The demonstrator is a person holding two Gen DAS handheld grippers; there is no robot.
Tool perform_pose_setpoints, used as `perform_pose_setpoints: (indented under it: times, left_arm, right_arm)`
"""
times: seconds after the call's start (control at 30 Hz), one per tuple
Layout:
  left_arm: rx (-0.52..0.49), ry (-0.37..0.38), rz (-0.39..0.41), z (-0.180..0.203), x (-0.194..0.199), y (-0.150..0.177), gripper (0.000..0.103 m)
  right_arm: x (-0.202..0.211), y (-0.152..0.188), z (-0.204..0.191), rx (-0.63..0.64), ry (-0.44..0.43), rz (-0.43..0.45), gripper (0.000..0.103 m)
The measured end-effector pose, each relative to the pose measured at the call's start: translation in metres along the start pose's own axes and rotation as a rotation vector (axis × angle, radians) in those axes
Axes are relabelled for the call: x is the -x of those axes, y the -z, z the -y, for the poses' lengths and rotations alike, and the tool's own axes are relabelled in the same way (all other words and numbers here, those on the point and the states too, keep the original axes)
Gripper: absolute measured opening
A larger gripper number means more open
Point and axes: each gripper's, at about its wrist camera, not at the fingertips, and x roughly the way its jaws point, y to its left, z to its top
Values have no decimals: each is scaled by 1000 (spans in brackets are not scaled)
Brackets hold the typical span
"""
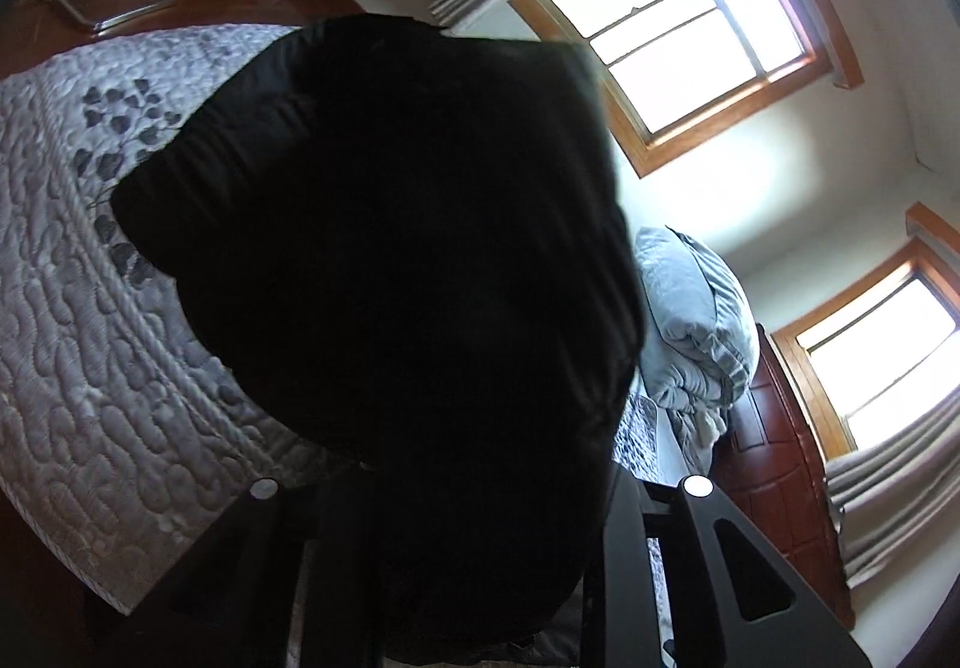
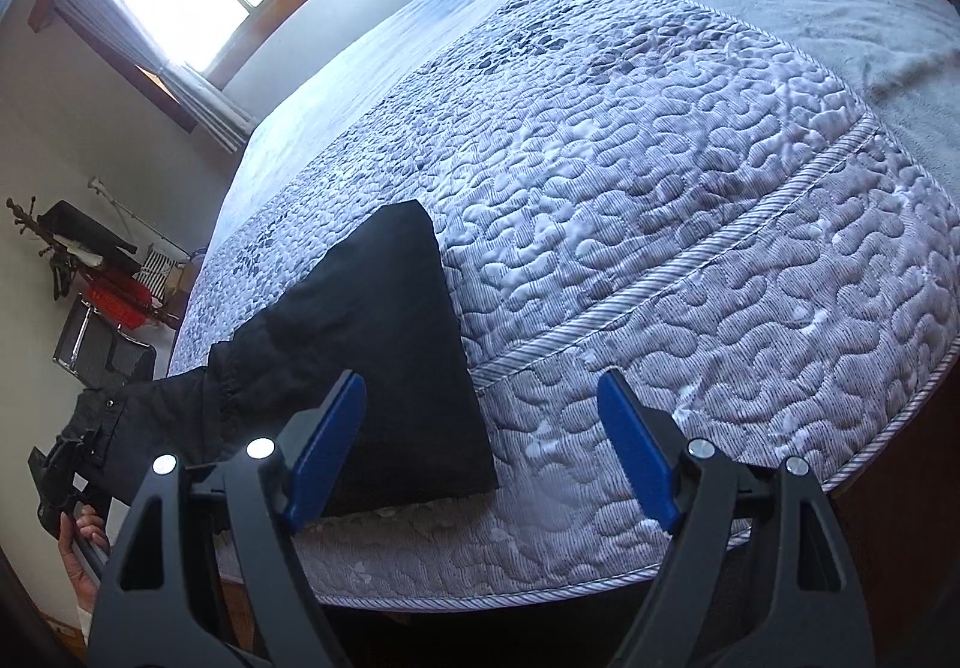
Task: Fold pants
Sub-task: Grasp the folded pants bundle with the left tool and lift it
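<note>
Left gripper (image 2: 60, 479), black, two-fingered, seen at right-wrist view's left edge: pinches waist end of black cotton pants (image 2: 384, 362), lifted off bed edge. Leg end lies flat on grey quilted bedspread (image 2: 690, 224). In left-wrist view dark cloth drapes over camera, hiding fingers. Right gripper (image 2: 483, 443), blue-padded: spread wide, empty, hovering over hem corner. Judgement: waist wants carrying over onto legs; right gripper should pin lying cloth, keep edges aligned, avoid dragging quilt.

Our right gripper (image 2: 483, 446) has two bright blue flat fingers (image 2: 636, 446) on dark grey triangular arms with cut-out slots and round silver screws (image 2: 260, 448). Our left gripper (image 1: 480, 488) shows the same dark frame and silver screws. Our left hand (image 2: 81, 539) ends in a pale cuff.
</note>
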Motion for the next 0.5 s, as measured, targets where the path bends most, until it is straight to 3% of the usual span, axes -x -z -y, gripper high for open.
perform_pose_setpoints:
  times: [0.5]
  left_arm:
    - [-228,-11,-67,73,-31,44,26]
  right_arm:
    - [5,0,12,-23,2,15,80]
